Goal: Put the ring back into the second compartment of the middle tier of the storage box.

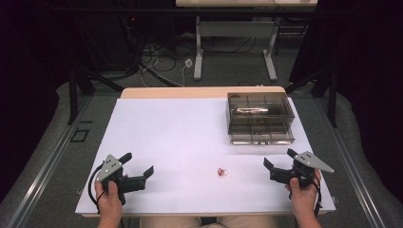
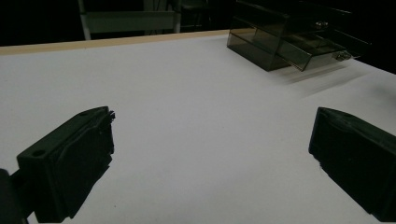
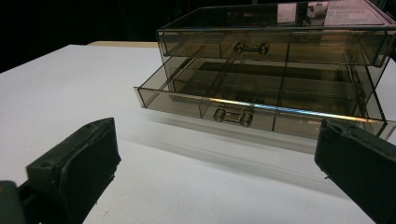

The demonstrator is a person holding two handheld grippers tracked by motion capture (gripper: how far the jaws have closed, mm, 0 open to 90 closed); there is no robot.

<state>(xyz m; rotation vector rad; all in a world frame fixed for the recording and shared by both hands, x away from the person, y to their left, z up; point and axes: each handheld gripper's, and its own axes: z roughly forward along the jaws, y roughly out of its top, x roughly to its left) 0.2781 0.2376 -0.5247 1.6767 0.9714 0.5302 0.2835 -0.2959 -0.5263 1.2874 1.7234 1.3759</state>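
Ring (image 1: pixel 221 171) between both gaping grippers

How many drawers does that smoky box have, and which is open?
2. The upper drawer is shut, flush under the lid of the box. The lower drawer is pulled out toward the person, its compartments showing. Nothing suggests a hidden third.

I see a smoky translucent plastic drawer box (image 1: pixel 259 118) at upper right on the white tabletop (image 1: pixel 176 137), its lower drawer pulled out. A small red-and-white object (image 1: pixel 221 171) lies at lower centre, between my left gripper (image 1: pixel 140 164) and right gripper (image 1: pixel 278 158), both jaws spread.
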